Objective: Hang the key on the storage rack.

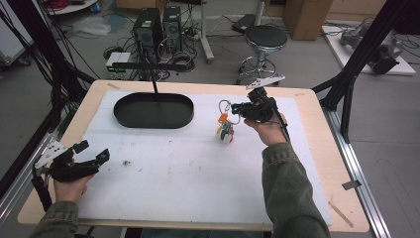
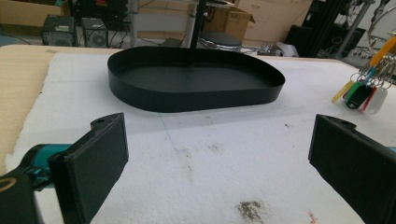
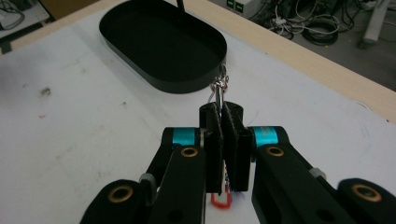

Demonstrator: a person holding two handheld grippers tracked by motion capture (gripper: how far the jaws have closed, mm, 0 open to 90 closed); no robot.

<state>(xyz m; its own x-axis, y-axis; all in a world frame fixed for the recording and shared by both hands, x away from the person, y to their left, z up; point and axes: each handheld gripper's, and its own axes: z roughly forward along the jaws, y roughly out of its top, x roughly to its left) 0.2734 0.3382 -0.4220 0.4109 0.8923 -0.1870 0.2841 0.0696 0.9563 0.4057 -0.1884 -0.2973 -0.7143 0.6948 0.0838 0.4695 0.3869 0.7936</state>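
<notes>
Now my right claw (image 1: 236, 107) pinches the key bunch (image 1: 225, 130) by its ring, tags dangling below over the counter (image 1: 198, 163); left claw (image 1: 91, 151) gapes wide.

Grey floor (image 1: 307, 54), stool (image 1: 266, 37), computer towers (image 1: 158, 27)

The right hand-held gripper (image 1: 237, 107) holds a bunch of coloured plastic key tags (image 1: 225, 130) on a metal ring above the white-covered table (image 1: 198, 173), right of the black oval tray (image 1: 153, 110).
</notes>
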